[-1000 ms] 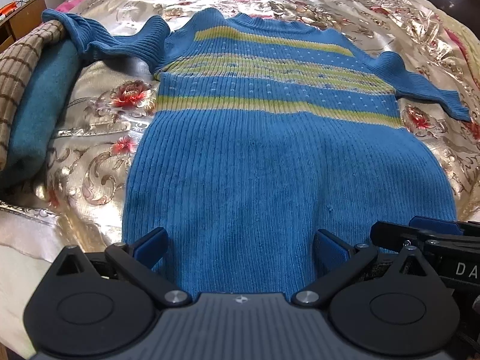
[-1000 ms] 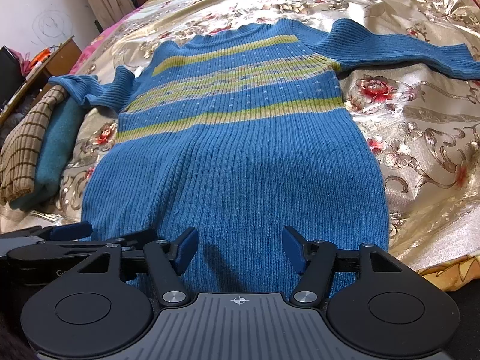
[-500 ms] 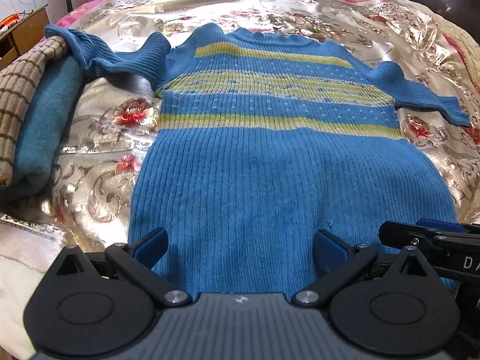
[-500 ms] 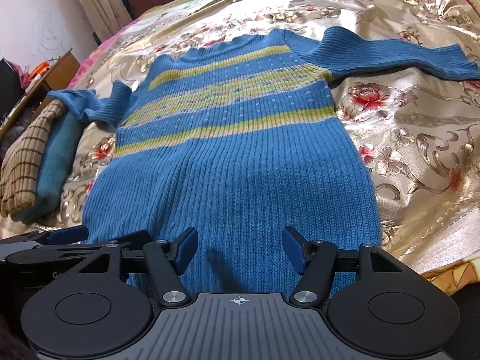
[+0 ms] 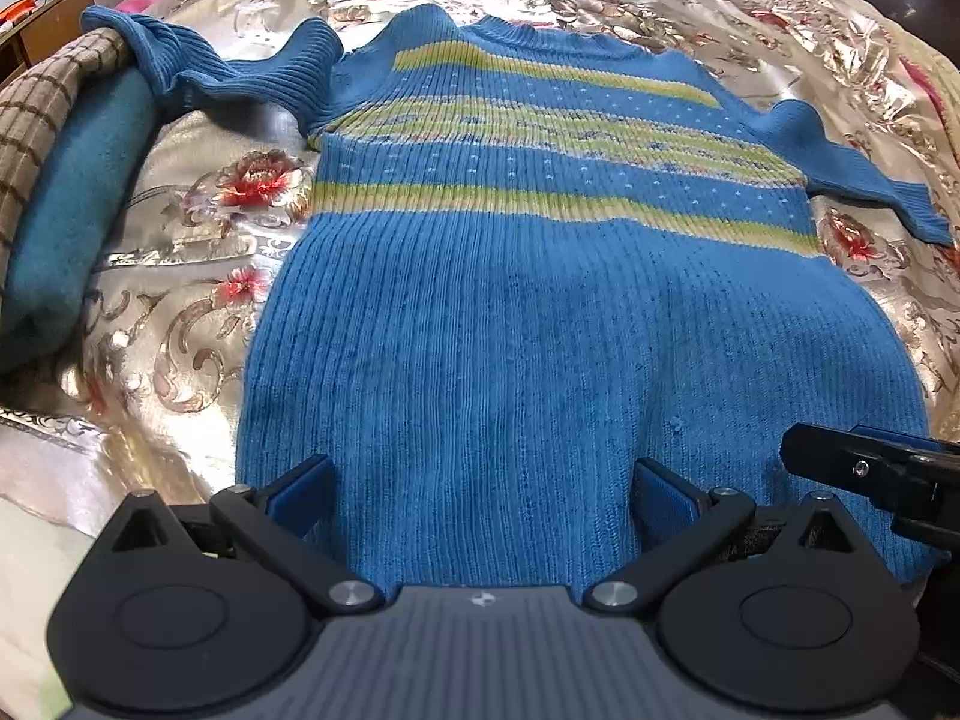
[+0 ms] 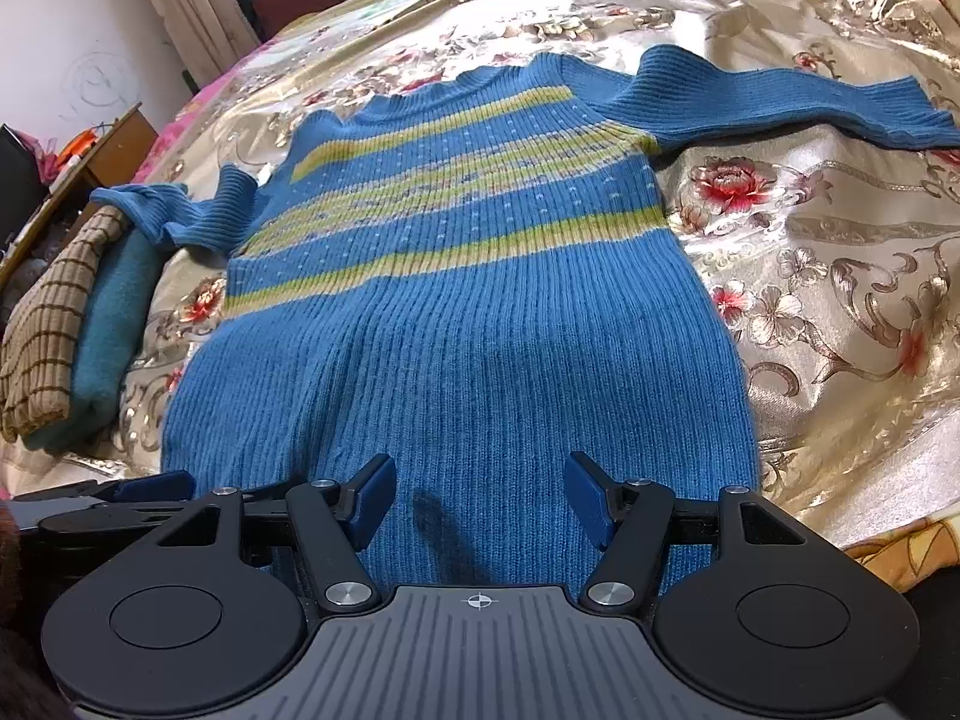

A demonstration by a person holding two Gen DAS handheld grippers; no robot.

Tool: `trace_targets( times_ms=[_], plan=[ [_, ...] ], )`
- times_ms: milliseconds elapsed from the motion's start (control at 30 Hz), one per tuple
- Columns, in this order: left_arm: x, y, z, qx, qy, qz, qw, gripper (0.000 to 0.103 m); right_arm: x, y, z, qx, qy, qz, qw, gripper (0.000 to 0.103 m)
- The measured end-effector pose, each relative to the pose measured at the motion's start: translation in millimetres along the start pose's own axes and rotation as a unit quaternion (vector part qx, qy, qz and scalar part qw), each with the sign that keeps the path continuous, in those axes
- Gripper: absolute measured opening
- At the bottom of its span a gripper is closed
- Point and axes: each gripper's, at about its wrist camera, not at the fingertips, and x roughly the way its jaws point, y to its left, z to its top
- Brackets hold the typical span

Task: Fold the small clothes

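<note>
Sweater (image 5: 540, 330) pulled nearer; both grippers wide at hem.

Blue yellow-striped ribbed sweater (image 5: 540, 312), flat, sleeves outspread

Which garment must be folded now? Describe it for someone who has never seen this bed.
On the shiny floral bedspread, look at the middle, before both open grippers. The blue sweater lies flat there, sleeves spread. Only it has yellow-green stripes; the folded clothes on the left are teal and checked brown.
</note>
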Motion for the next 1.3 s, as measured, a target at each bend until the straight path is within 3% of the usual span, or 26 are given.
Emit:
trace_targets(
  times_ms=[867,1000,1300],
  plan=[
    [14.2,10.9,-2.4,-0.027,0.040,-0.024,0.9985,0.103,-0.6,-2.3,-0.8,0.007,-0.003,0.003,1.000,0.063],
    [6.1,11.5,-2.1,-0.028,0.025,-0.023,0.9990,0.103,-2.2,-2.4,-0.8,0.009,-0.006,0.005,1.000,0.063],
    [-19.0,4.8,2.5,-0.005,-0.049,-0.012,0.9987,0.103,-4.9,-3.4,0.3,0.009,-0.015,0.010,1.000,0.063]
  ],
)
